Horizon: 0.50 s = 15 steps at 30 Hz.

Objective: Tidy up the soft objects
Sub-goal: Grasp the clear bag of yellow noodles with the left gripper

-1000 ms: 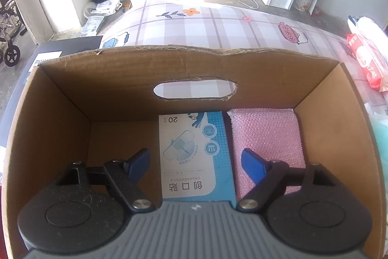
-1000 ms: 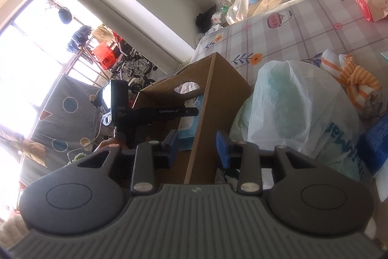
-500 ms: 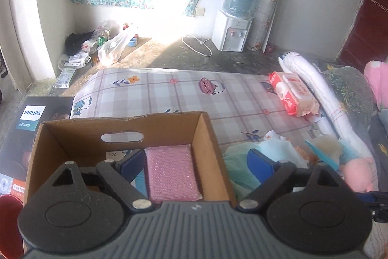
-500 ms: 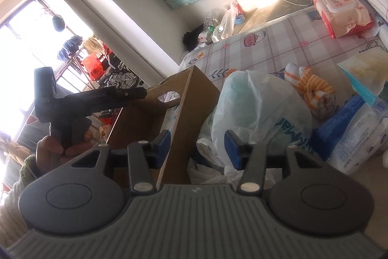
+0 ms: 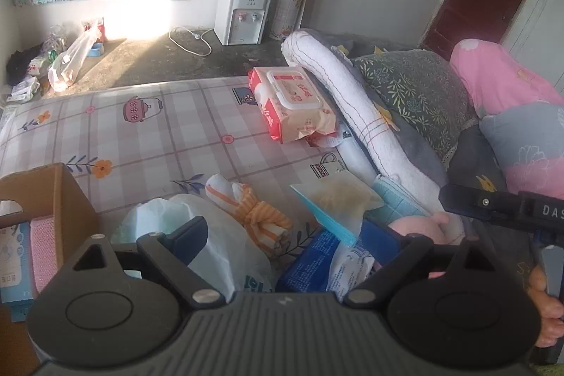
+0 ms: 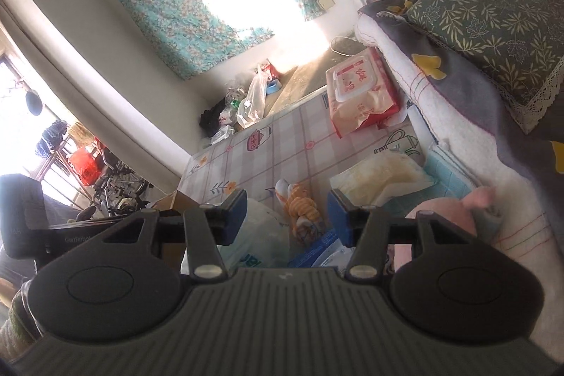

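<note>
Plaid sheet (image 5: 148, 143) covers bed; water dispenser (image 5: 243, 20) by wall. One cardboard box (image 5: 67, 196) at left, holding pink sponge (image 5: 44, 249). One white bag (image 5: 218, 242), one wipes pack (image 5: 292, 104). Left gripper (image 5: 285, 235) swung from box to the pile, jaws wide, empty. Right gripper (image 6: 287, 212) just widened, half-spread, empty.
</note>
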### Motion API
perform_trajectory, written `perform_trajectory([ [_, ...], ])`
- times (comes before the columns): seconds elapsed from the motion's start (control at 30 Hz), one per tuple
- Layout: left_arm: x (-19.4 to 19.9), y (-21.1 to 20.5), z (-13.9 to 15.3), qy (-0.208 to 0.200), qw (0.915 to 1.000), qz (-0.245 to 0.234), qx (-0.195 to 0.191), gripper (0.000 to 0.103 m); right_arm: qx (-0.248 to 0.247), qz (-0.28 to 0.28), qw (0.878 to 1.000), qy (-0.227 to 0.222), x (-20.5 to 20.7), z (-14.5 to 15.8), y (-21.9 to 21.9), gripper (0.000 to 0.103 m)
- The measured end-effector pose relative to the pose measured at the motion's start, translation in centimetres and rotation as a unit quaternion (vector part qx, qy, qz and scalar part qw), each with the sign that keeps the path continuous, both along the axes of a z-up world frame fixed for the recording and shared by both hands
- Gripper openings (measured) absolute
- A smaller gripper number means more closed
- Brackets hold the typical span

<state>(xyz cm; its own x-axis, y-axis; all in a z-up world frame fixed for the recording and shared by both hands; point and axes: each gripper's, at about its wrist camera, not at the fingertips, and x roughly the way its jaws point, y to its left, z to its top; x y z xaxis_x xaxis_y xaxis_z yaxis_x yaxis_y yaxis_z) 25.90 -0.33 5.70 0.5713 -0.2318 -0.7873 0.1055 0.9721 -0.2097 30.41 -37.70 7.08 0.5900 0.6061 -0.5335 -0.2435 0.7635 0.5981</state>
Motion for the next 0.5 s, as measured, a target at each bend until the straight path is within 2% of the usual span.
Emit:
perform_trajectory([
  [0.2,5.5,-4.0,-5.4,0.079,0.9968,0.007,-0.011,0.068,-0.028,0.002,0.996,0.079,8.2,-3.7,-0.5,0.05],
  [0.37,9.2,-5.3,-9.1,0.129,0.9908,0.016,-0.037,0.065,-0.033,-0.011,0.989,0.147,13.7,-7.8,0.1,0.05],
  [0.5,10.8,-5.7,-11.0,0.159,0.9858,0.021,-0.051,0.065,-0.048,-0.012,0.984,0.17,16.7,-10.3,0.7,0.05],
])
